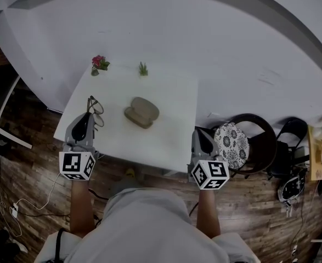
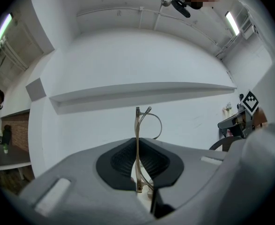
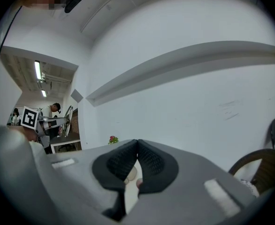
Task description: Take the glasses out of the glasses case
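Jaws of left gripper [image 2: 138, 146] are clamped on thin metal-framed glasses [image 2: 137, 125]; the frame stands upright between the pads and a lens rim pokes out ahead. Right gripper [image 3: 137, 146] is closed with nothing in it. Olive oval glasses case [image 1: 142, 112] sits mid white square table [image 1: 171, 92], apart from both grippers; the glasses hang over the table's left edge.

The white table [image 1: 171, 127] carries a case [image 1: 141, 112] near its middle, with a red flower [image 1: 99, 63] and a small green plant [image 1: 143, 68] at the far edge.
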`<state>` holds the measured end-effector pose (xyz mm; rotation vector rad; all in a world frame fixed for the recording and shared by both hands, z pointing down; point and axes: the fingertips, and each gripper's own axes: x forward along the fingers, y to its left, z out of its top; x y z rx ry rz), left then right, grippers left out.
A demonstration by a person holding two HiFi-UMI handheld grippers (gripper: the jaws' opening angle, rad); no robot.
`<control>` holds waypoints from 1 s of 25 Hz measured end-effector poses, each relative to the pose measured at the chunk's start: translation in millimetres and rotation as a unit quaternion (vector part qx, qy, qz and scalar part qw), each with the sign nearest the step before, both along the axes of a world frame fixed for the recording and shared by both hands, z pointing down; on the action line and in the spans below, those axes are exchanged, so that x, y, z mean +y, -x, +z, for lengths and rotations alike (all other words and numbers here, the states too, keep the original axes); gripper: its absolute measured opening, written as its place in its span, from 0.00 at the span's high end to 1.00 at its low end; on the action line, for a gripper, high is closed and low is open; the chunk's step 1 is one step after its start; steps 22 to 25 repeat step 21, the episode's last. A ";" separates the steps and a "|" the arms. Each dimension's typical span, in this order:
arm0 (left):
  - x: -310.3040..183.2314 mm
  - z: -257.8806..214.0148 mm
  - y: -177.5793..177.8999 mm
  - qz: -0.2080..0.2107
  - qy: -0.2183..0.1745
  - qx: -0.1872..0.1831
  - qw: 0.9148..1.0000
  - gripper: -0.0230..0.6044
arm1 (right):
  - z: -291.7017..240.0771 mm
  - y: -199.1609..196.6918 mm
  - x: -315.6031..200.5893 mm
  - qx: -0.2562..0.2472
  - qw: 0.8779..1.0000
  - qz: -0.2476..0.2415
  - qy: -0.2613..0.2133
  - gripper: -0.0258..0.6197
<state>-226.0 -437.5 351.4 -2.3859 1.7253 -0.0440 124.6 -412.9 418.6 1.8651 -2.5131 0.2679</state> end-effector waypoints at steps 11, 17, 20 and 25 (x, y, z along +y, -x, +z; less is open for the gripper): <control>1.0 -2.4 -1.8 0.002 -0.002 0.000 1.000 0.93 | -1.3 -0.5 -0.8 0.003 1.000 -0.003 0.001 0.96; 0.6 -4.3 -2.1 0.000 -0.005 0.000 1.000 0.93 | -4.2 -2.6 0.2 0.004 1.000 -0.002 -0.004 0.96; -1.0 -5.1 -4.2 0.001 -0.005 0.000 1.000 0.93 | -4.1 -5.2 0.3 0.003 1.000 0.001 -0.005 0.96; -1.6 -5.3 -4.9 0.001 -0.006 0.000 1.000 0.93 | -4.1 -6.1 0.4 0.003 1.000 0.002 -0.005 0.96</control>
